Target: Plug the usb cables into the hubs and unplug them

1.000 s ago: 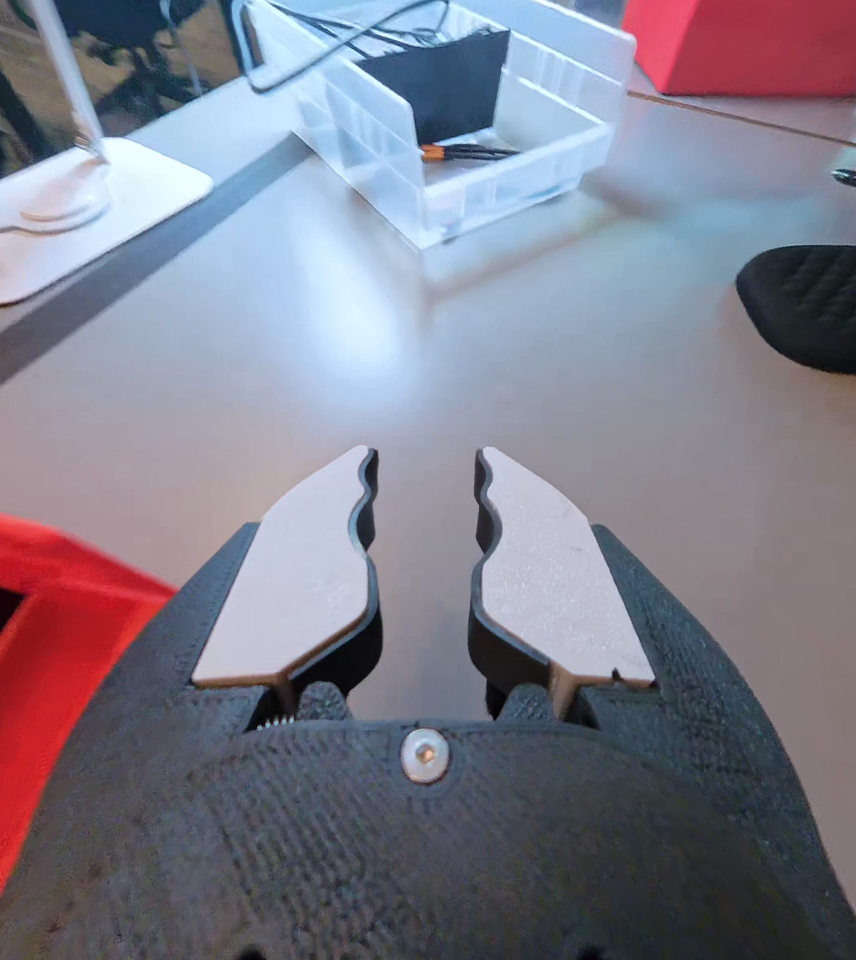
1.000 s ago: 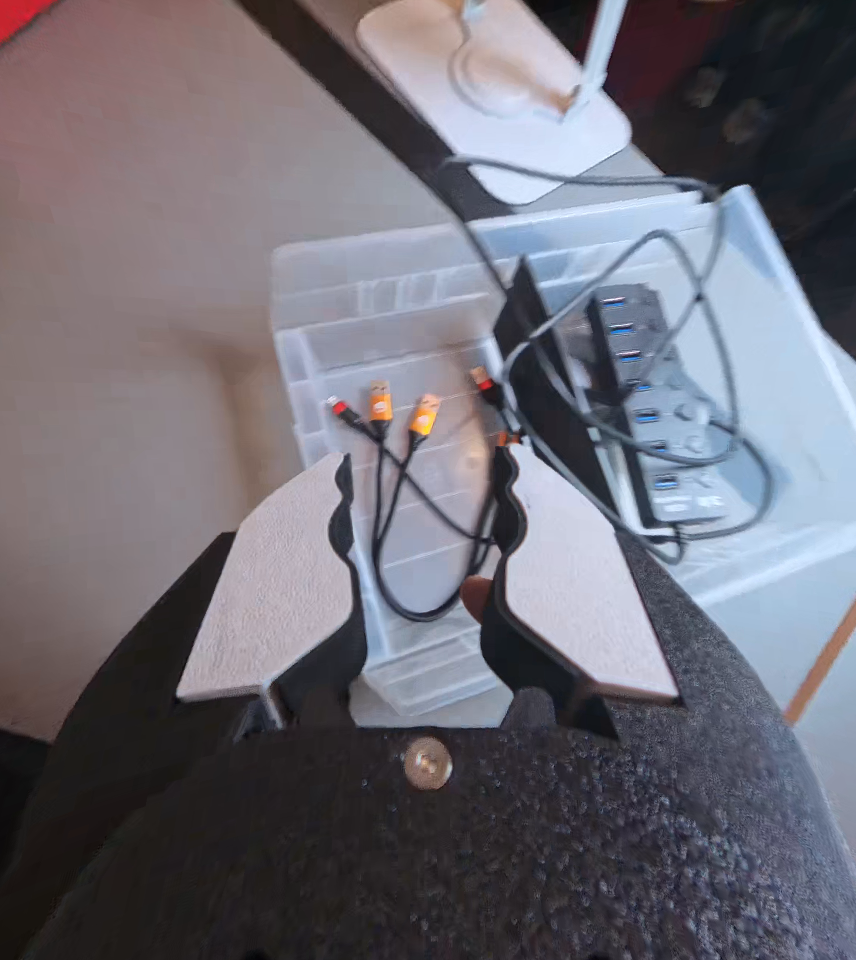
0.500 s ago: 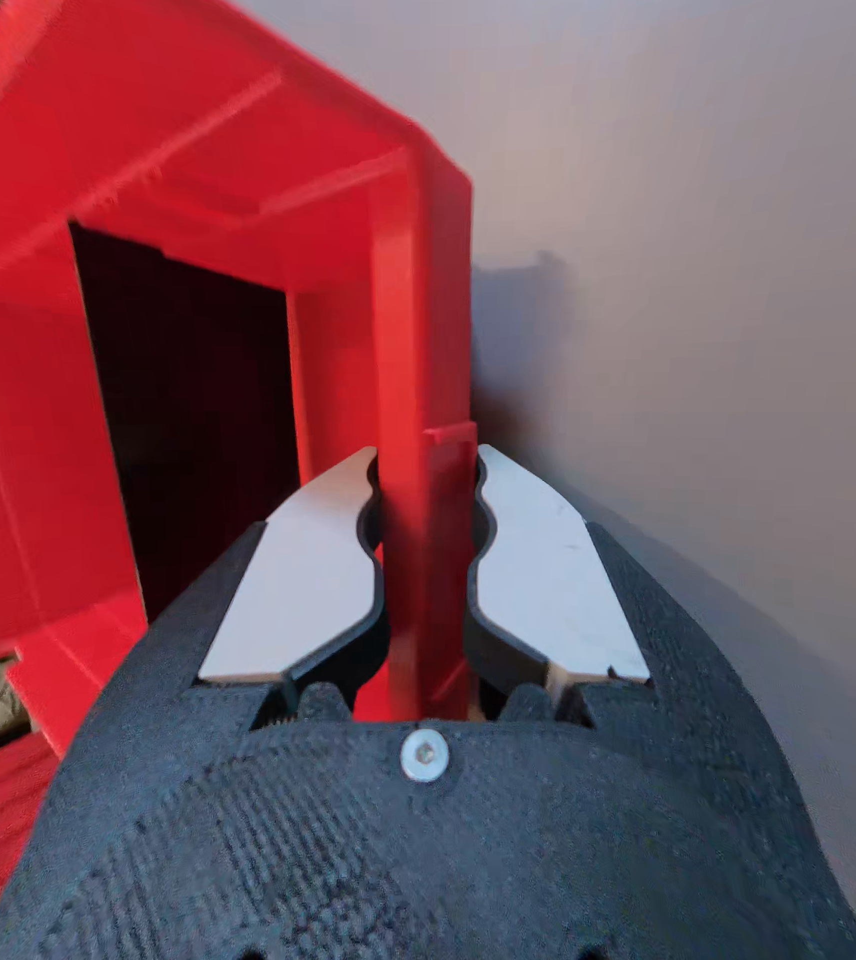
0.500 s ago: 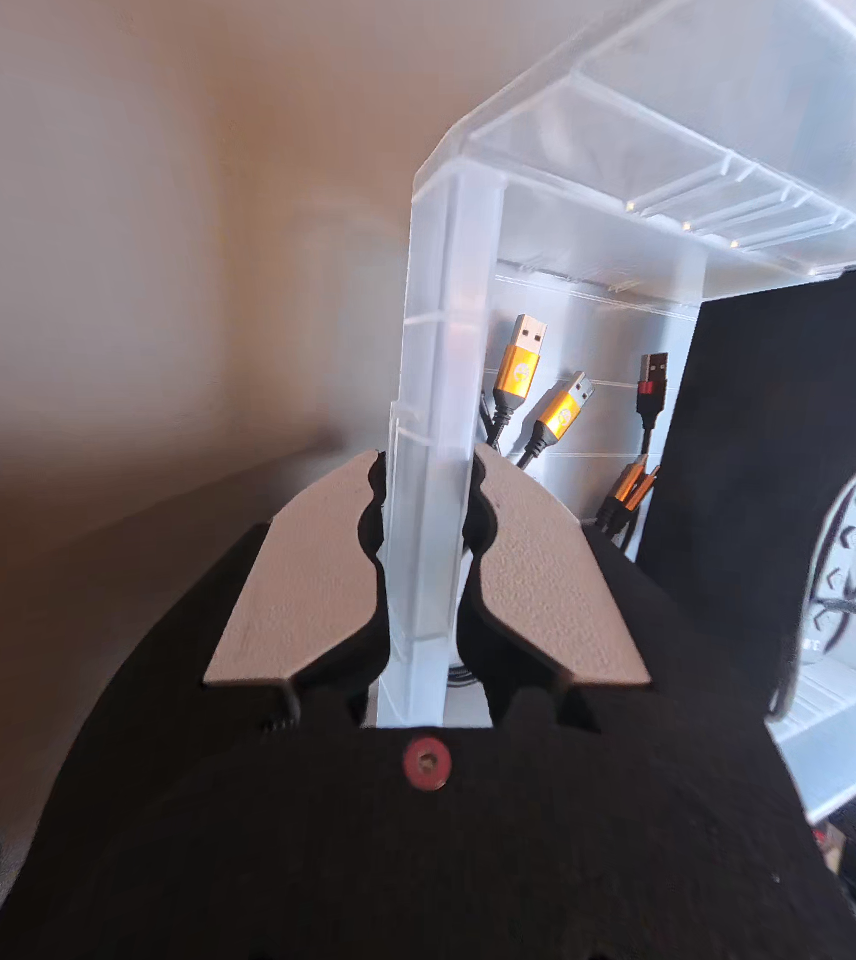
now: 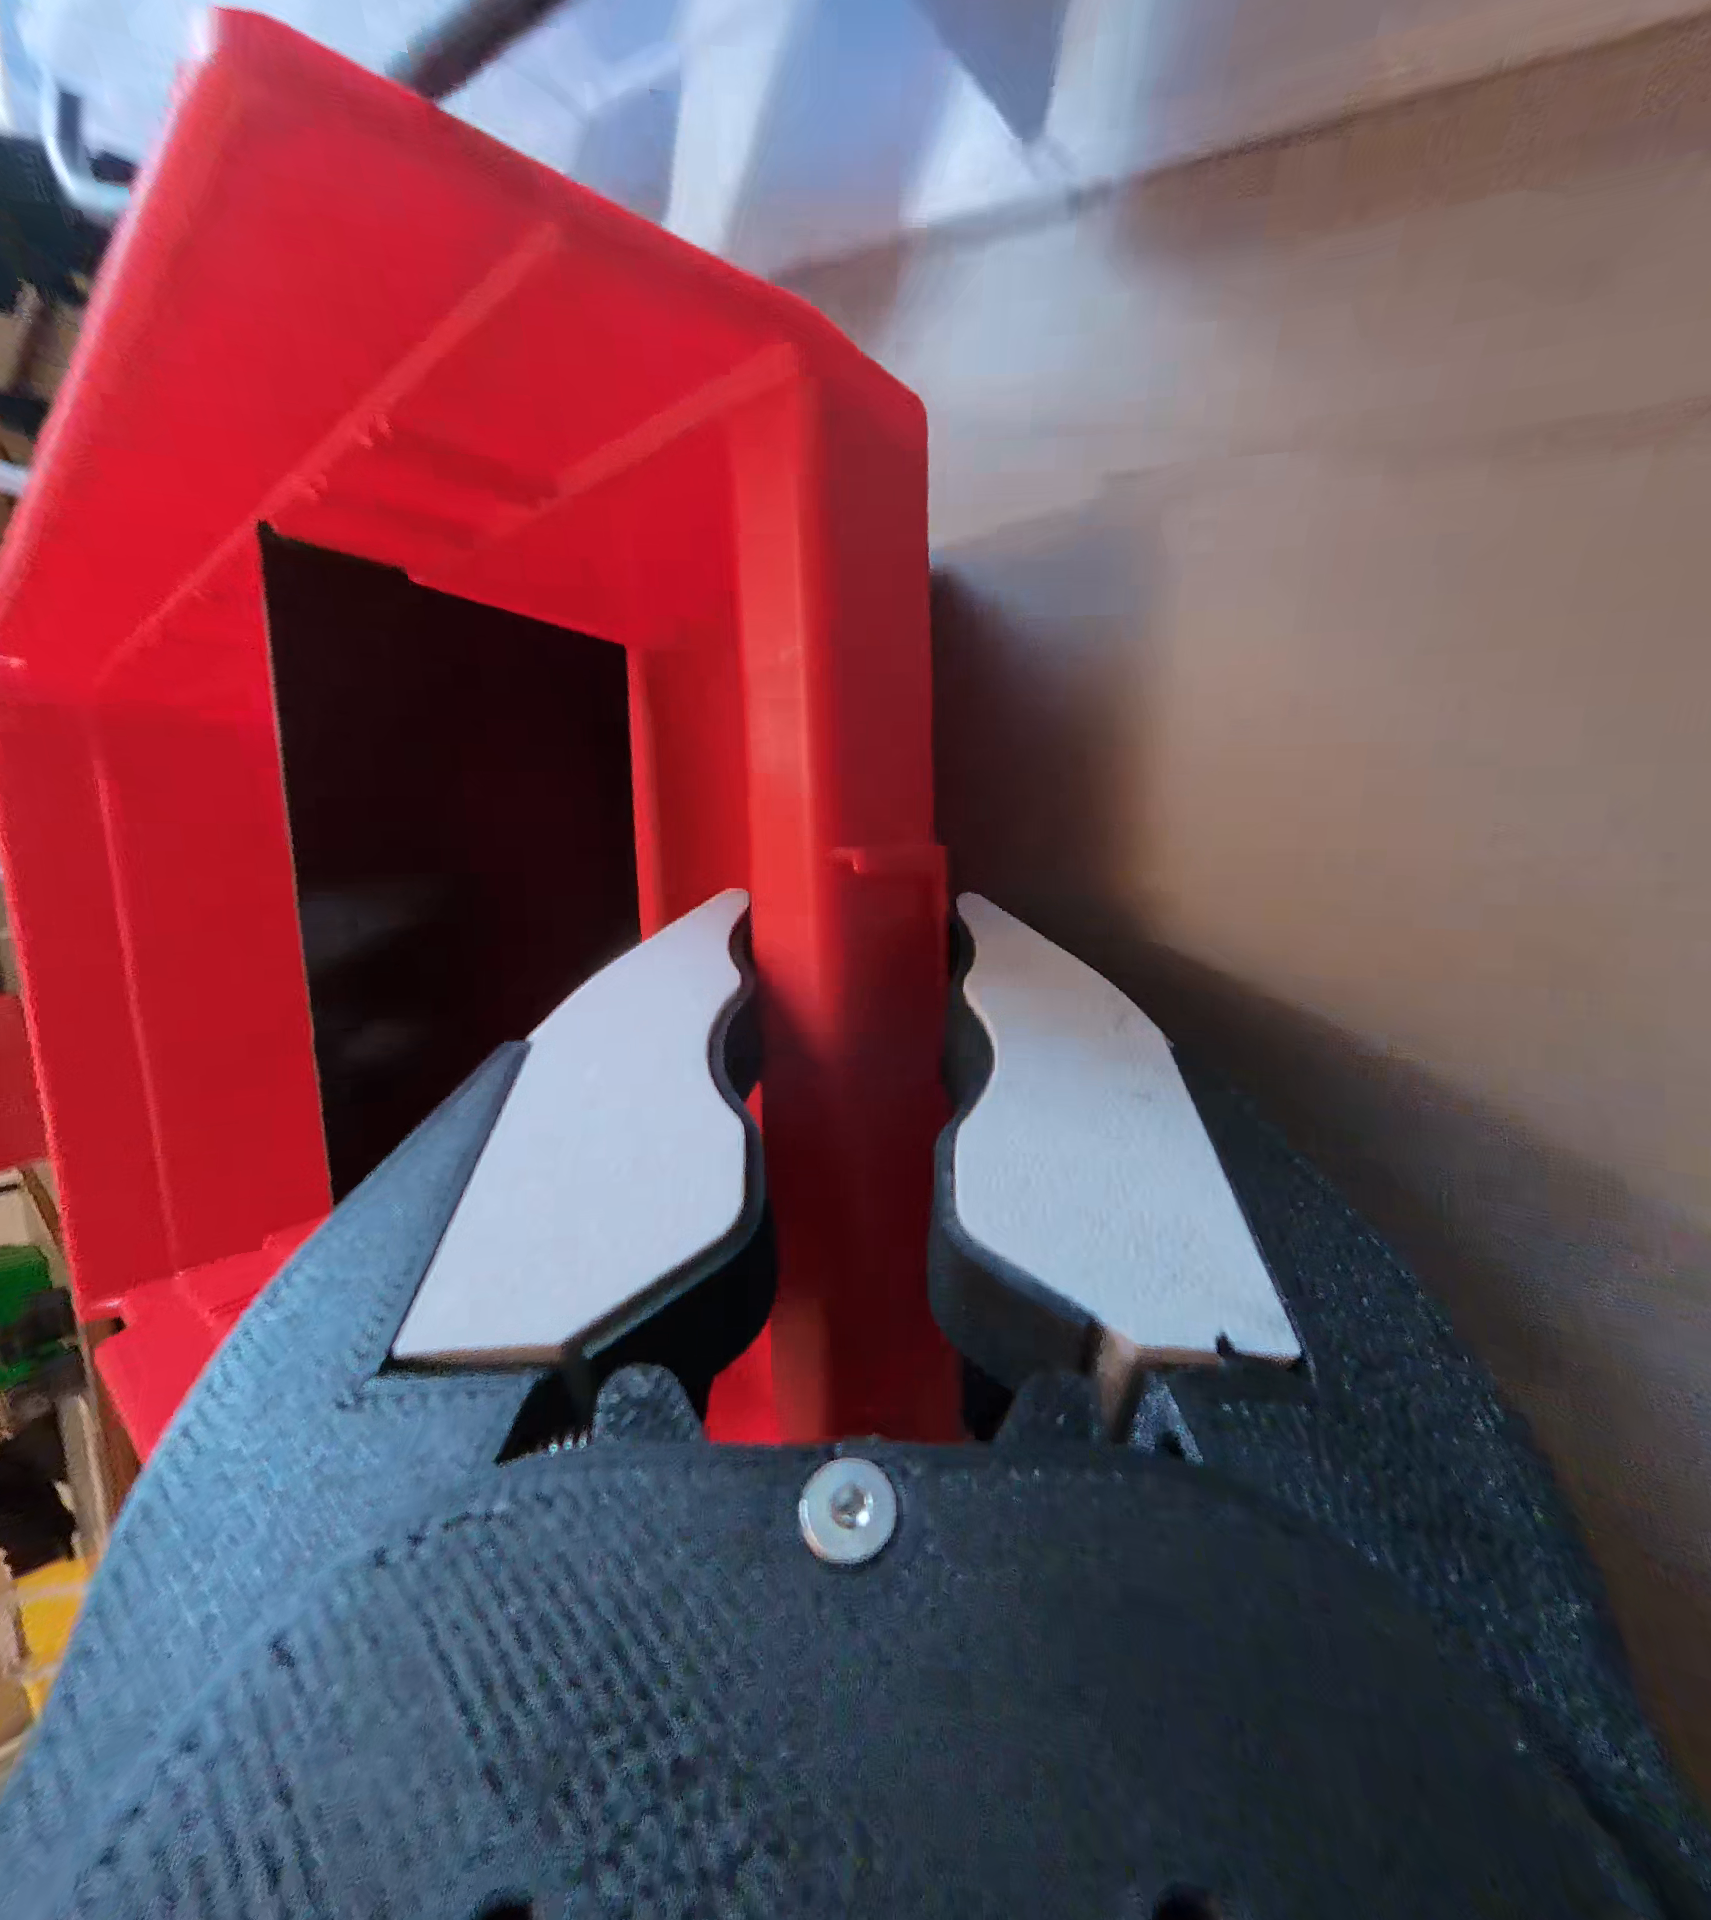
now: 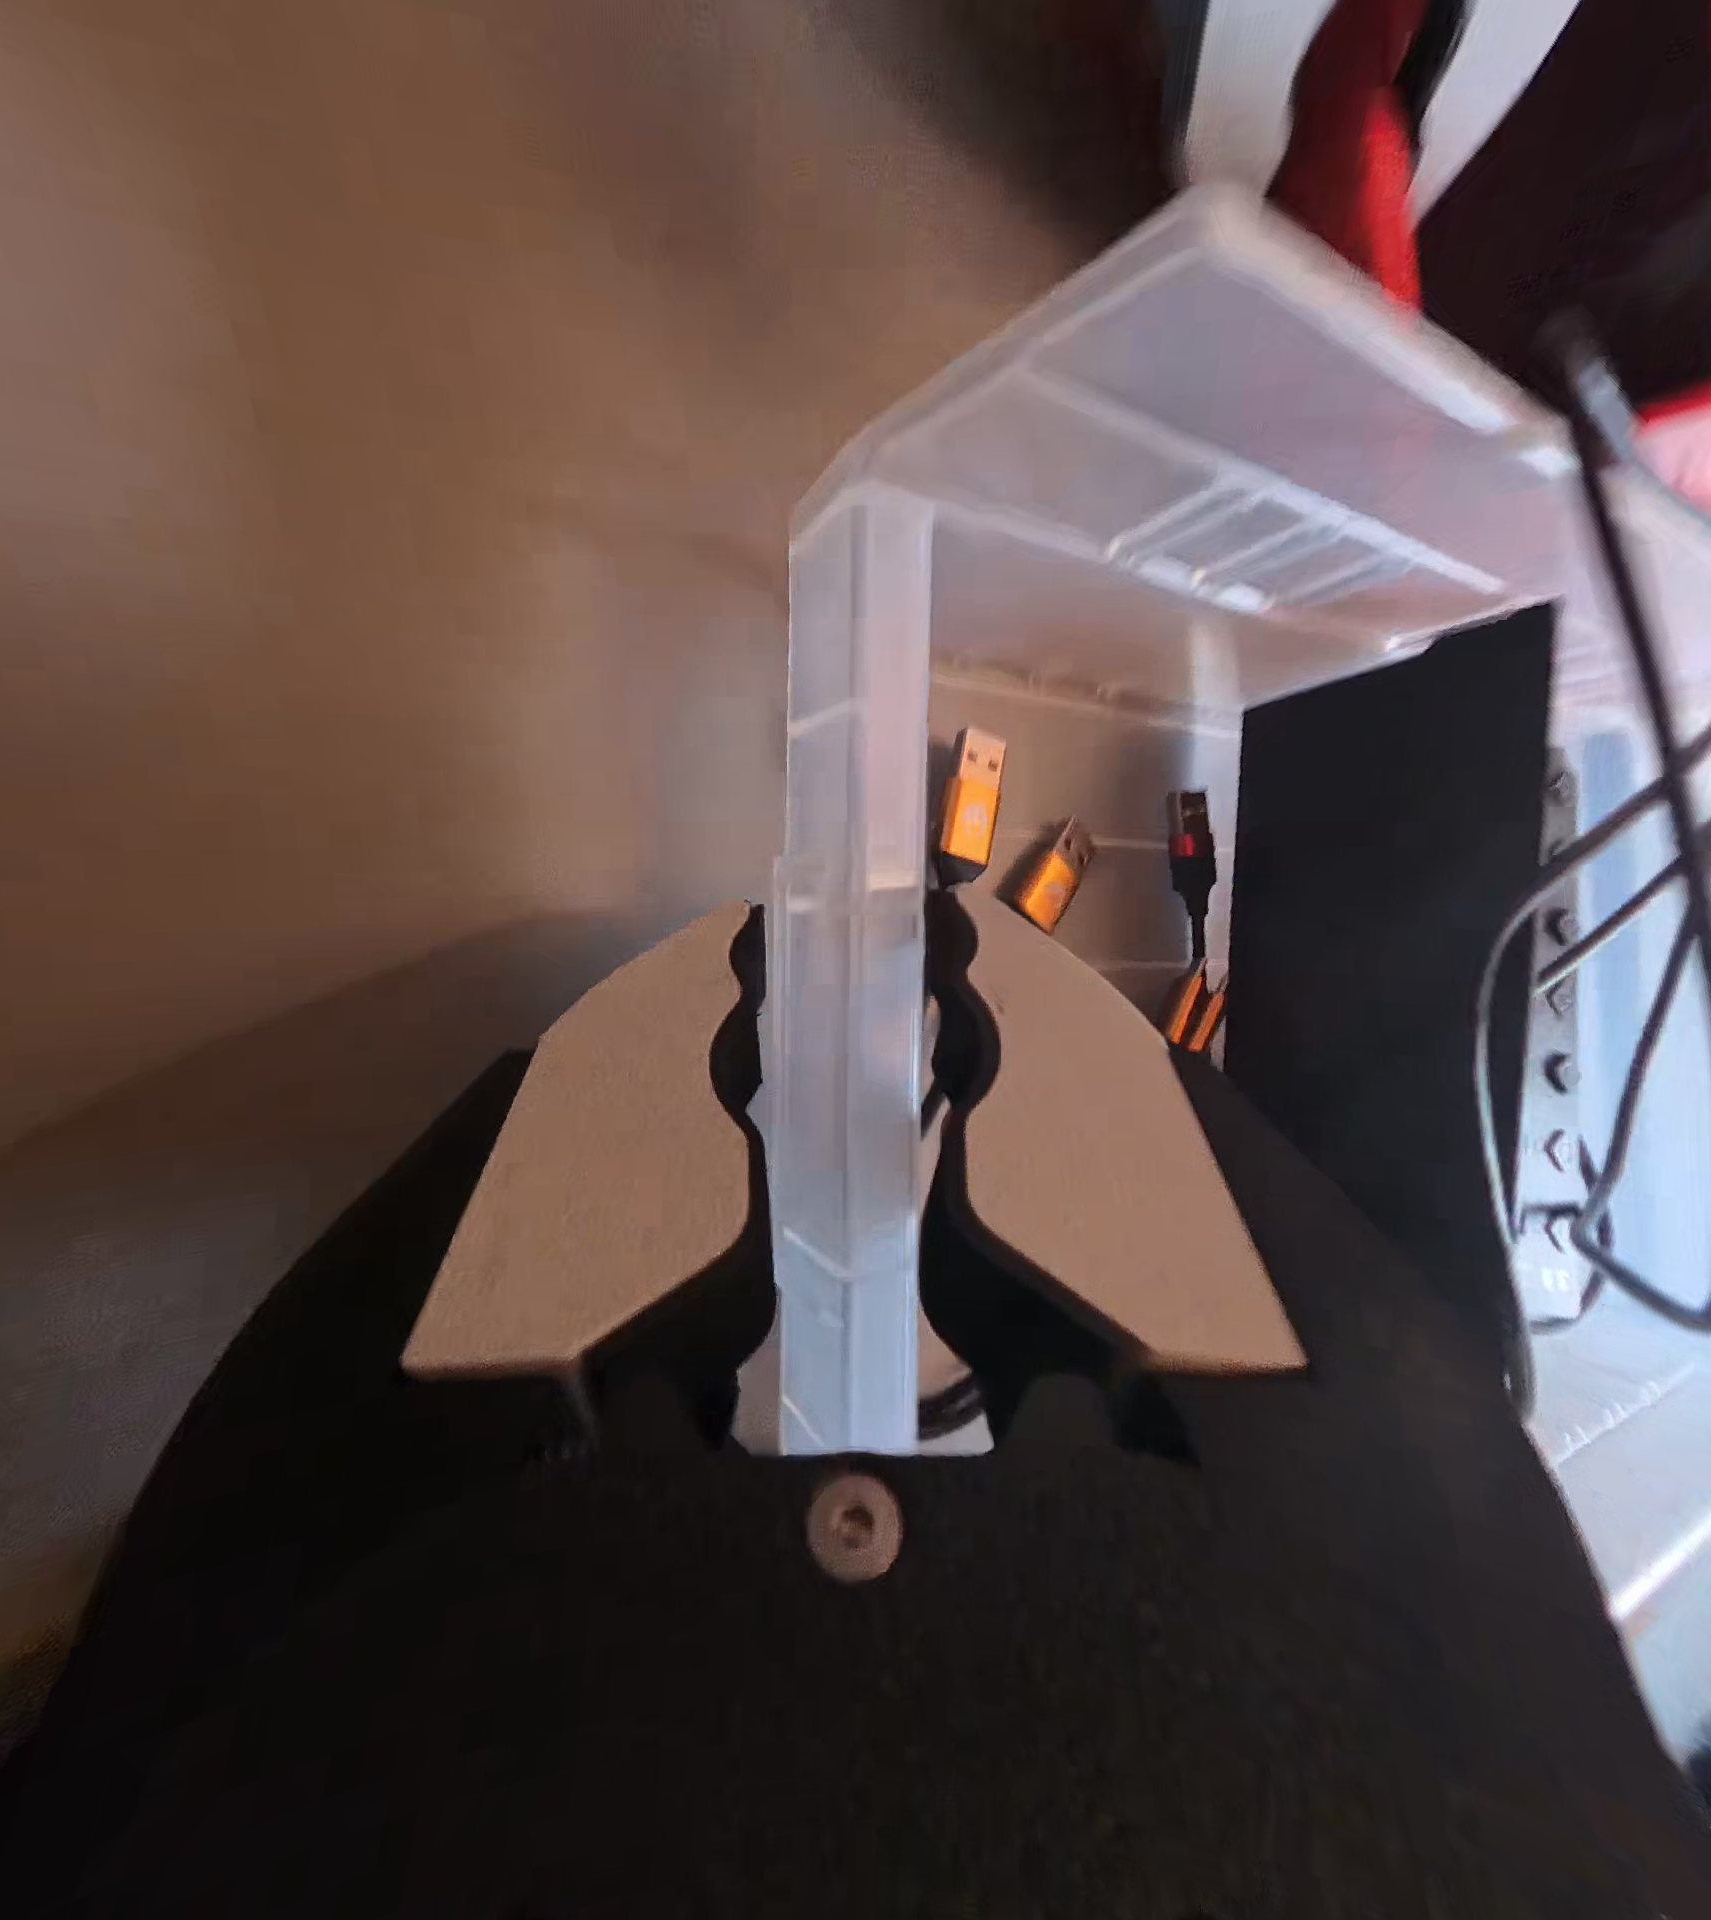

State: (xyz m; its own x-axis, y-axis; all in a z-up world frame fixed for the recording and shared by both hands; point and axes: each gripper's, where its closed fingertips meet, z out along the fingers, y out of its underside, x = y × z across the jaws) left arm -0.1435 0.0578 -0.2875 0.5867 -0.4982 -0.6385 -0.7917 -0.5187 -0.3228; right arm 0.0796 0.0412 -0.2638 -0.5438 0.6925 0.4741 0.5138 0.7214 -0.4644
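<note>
My left gripper point(image 5: 851, 914) is shut on the near wall of a red bin point(image 5: 477, 343), one finger inside and one outside. My right gripper point(image 6: 851, 914) is shut on the wall of a clear plastic bin point(image 6: 1183, 468). Inside the clear bin lie several USB cables with orange plugs point(image 6: 976, 821) and one red-and-black plug point(image 6: 1189, 831). A black divider point(image 6: 1381, 987) stands in the bin. Behind it a black USB hub point(image 6: 1563, 1101) shows in part, with a grey cable point(image 6: 1661, 831) looped over it.
The grey table point(image 5: 1402, 727) runs along the right of the red bin, and the table point(image 6: 311, 520) lies left of the clear bin. A clear container point(image 5: 830, 104) shows blurred beyond the red bin. Red and white shapes point(image 6: 1370, 156) are beyond the clear bin.
One second ago both grippers were open above the table and the clear bin. Both then closed on bin walls. Since half a second ago both bins have shifted in view, with motion blur.
</note>
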